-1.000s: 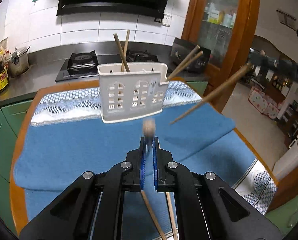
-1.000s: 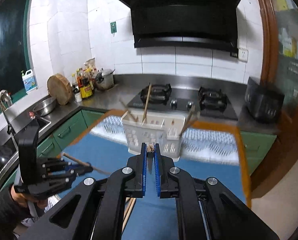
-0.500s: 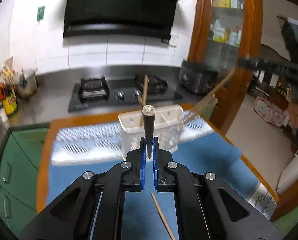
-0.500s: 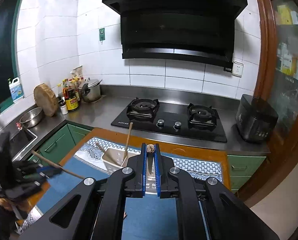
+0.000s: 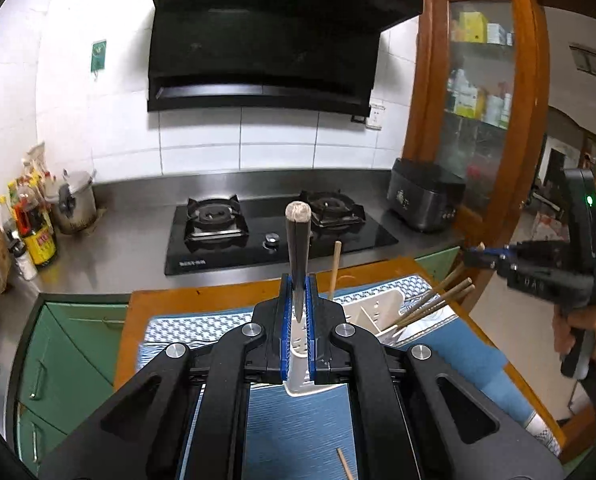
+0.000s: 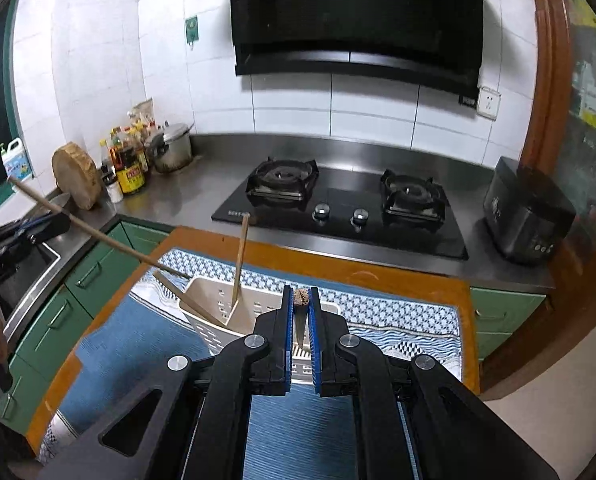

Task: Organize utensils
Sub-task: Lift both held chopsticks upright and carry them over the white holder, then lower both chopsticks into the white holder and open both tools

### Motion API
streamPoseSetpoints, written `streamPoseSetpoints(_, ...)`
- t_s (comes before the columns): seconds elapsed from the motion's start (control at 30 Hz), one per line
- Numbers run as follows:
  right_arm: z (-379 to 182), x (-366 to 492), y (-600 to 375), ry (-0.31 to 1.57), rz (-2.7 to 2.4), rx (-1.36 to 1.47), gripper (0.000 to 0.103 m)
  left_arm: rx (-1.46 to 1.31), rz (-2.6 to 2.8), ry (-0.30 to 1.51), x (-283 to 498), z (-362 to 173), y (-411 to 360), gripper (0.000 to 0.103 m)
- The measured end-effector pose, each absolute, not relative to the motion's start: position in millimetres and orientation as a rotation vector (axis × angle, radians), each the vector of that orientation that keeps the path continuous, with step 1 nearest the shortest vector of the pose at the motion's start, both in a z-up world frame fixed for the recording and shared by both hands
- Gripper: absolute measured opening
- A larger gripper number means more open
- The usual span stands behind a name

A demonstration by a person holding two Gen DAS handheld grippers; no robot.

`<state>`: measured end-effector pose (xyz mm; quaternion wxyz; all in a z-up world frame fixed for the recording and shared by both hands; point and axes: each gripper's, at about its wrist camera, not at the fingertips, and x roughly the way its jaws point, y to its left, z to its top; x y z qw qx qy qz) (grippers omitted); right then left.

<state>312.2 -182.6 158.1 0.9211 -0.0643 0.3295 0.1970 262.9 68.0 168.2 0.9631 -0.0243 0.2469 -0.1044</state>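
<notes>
Brown, probably wooden chopstick (image 5: 298,256), upright

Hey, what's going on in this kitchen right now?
A person is sorting chopsticks into a white utensil holder on a blue towel. The left gripper clamps one chopstick, the right gripper a second chopstick, both aimed toward the holder. Other chopsticks stand in it; a loose chopstick lies on the towel.
</notes>
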Motion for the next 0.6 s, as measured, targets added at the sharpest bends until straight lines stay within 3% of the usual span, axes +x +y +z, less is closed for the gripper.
streamPoseSetpoints(0.53,133,330,-180,0.712,0.407,-0.141,0.007,-0.124,-0.227,0.701,328,104,61,0.005)
streamPoseSetpoints(0.6,134,328,-180,0.7,0.407,-0.144,0.011,-0.131,-0.241,0.719,331,96,58,0.005)
